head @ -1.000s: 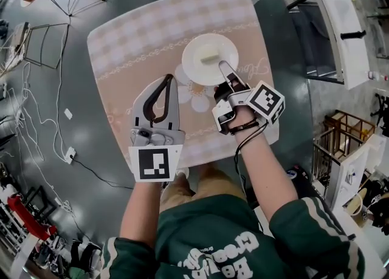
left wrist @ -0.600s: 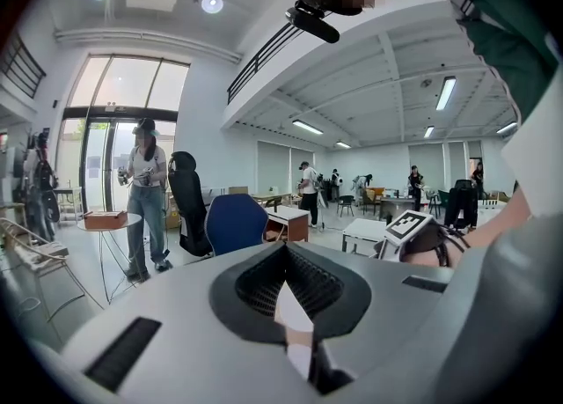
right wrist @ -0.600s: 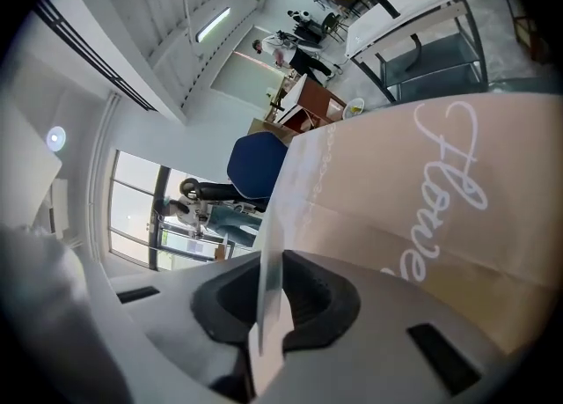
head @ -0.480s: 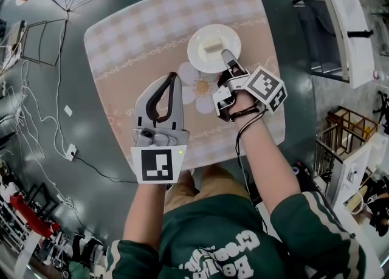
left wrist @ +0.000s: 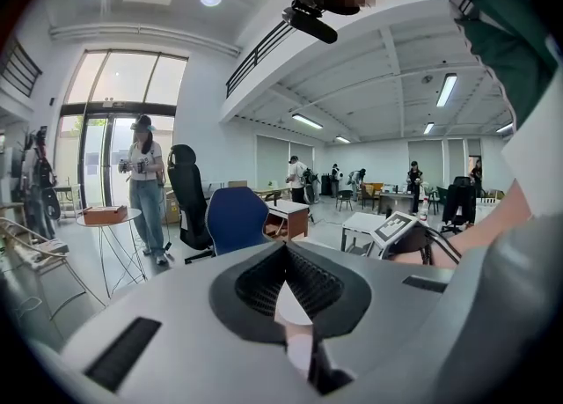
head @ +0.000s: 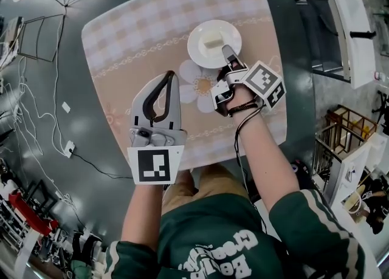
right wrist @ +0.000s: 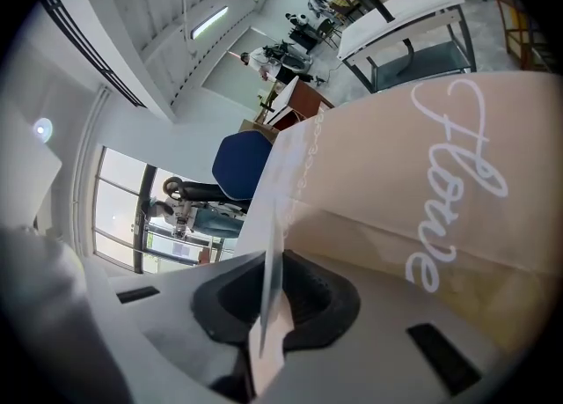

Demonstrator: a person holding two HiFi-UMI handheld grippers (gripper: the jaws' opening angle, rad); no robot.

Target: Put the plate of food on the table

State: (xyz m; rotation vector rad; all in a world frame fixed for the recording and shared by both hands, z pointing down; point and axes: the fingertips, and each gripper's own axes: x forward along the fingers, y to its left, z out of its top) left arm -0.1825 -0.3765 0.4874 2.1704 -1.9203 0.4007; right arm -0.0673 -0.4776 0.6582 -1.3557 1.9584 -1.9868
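Clamping my right gripper (head: 229, 51) on the rim of the round white plate (head: 200, 50) of pale food (head: 213, 42), just ahead of it over the pink checked table (head: 140, 34), I had my left gripper (head: 172, 76) alongside, jaws together and empty.

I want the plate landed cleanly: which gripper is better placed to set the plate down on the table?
Right. The right gripper grips the plate's rim in its fingers, above the table; the left gripper is shut, empty and beside the plate, not touching it.
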